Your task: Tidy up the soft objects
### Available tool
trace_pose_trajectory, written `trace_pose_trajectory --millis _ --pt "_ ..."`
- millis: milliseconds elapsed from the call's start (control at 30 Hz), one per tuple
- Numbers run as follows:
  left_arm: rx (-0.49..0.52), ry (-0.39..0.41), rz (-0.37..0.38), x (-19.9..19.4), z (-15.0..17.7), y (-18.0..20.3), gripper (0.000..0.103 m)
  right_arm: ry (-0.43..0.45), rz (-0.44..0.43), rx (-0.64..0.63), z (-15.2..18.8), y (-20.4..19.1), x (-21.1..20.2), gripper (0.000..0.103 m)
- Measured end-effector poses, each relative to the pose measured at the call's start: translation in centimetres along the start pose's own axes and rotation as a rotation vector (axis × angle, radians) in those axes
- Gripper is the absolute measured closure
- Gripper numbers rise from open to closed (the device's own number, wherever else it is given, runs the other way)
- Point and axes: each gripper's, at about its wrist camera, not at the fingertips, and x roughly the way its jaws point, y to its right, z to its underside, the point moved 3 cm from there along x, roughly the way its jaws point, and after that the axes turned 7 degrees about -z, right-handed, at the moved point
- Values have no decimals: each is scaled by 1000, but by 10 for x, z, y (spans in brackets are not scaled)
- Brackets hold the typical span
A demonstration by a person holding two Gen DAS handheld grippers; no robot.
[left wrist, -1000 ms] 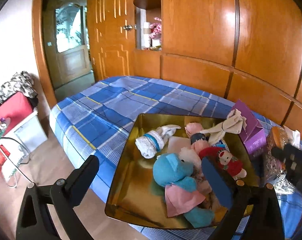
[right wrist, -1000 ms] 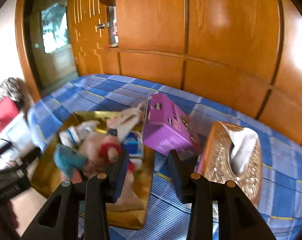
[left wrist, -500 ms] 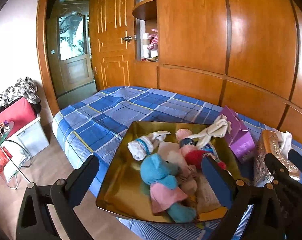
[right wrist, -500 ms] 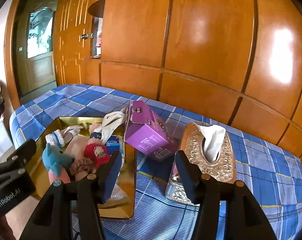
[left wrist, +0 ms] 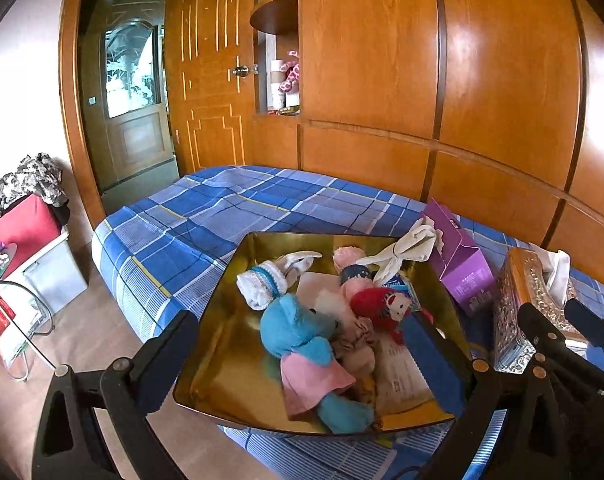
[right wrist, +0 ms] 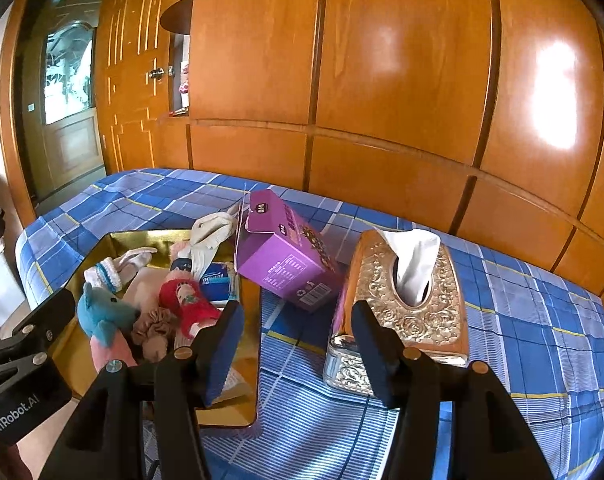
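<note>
1. The soft toys lie heaped in the gold tray, straight ahead of my left tool and ahead-left of my right tool: a blue plush in a pink skirt nearest, a red doll just beside it, a rolled white sock further off.
2. A cream cloth drapes over the tray's far rim, touching the purple box.
3. A blue tissue pack and papers sit among the toys.
4. The tray rests on the blue checked bed, its near edge overhanging.
5. The purple box stands tilted ahead of my right tool; the ornate tissue box sits just ahead-right, its near end behind my right finger.
6. My left tool is spread wide, nothing between the fingers.
7. My right tool is spread about halfway, pinching nothing.
</note>
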Motion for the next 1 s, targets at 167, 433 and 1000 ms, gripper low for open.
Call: trace_pose_trajectory --millis 167,433,1000 --pt "0 -12 2 3 1 0 0 -10 -5 -2 1 -1 2 46" --pt "6 -17 4 3 2 1 0 -20 -9 4 3 0 4 46" --pt "15 -26 15 3 4 4 0 -24 -14 11 5 2 4 46"
